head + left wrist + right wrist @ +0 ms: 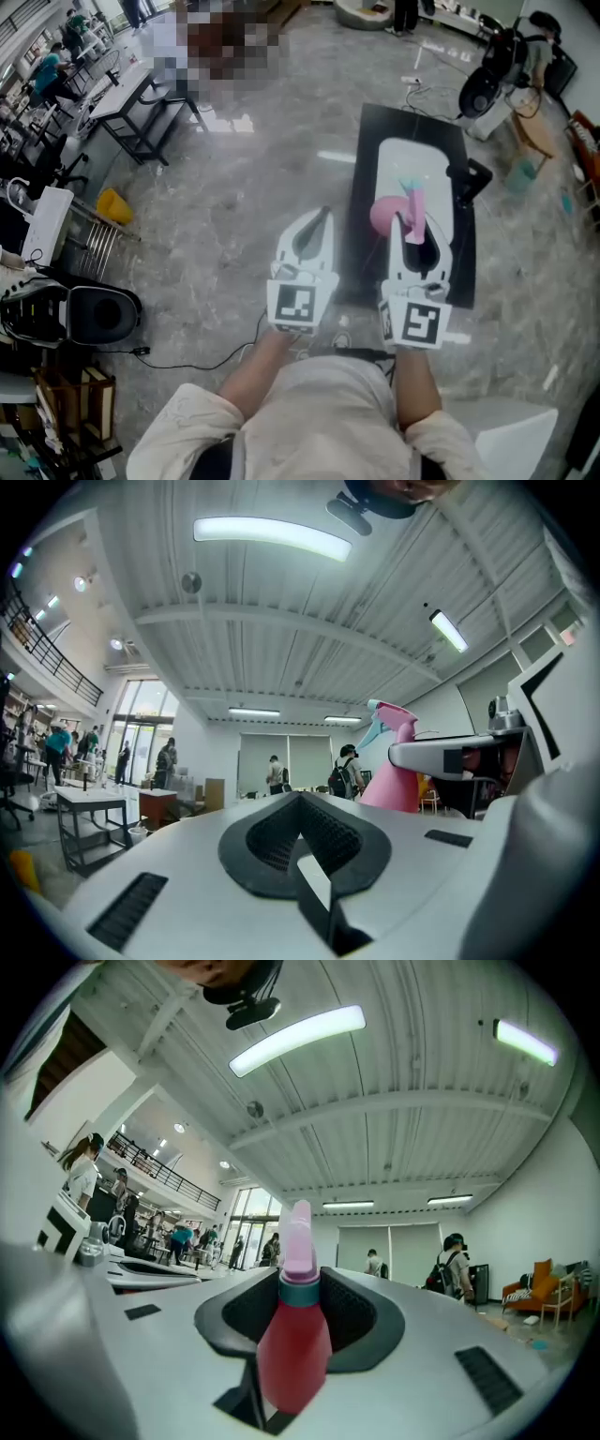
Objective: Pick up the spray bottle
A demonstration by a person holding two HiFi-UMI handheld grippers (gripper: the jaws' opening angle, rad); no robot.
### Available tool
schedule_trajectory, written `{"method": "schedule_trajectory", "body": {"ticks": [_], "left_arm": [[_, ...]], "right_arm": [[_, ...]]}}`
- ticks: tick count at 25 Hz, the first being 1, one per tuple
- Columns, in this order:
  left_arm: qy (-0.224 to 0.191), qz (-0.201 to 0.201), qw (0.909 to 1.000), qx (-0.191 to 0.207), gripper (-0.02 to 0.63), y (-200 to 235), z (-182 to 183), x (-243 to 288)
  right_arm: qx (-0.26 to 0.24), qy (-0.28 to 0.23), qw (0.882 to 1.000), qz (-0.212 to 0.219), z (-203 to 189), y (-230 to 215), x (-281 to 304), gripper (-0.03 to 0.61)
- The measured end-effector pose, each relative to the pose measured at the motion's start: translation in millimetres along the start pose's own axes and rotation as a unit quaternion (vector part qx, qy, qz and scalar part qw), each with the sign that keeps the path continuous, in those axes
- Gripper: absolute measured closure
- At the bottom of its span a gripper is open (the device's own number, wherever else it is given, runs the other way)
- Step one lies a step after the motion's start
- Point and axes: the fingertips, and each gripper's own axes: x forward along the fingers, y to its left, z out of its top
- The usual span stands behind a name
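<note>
while left claw (322, 216) sits pressed together, right claw (413, 223) pinches spray bottle (384, 216) above table (362, 246).

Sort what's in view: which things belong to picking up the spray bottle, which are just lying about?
Job in hand: spray bottle, gripped in right tool.
Lying about: left tool, shut and empty; white tray; black table; yellow object; black cable.

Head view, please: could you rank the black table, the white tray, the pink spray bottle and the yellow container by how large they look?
1. black table
2. white tray
3. pink spray bottle
4. yellow container
The bottle is held up nearer the camera, so its lead over the container is unsure.
</note>
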Motion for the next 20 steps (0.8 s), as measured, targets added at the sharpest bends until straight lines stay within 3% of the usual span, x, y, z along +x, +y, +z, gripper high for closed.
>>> {"method": "schedule_trajectory", "body": {"ticks": [6,20], "left_arm": [[-0.008,-0.027,0.9996,-0.005,0.612,-17,1,4],[-0.008,-0.044,0.999,-0.01,0.612,-27,2,0]], "right_arm": [[-0.009,-0.002,1.0,-0.028,-1,-8,-11,0.434],[-0.02,0.004,0.999,-0.037,-3,-8,-20,0.442]]}}
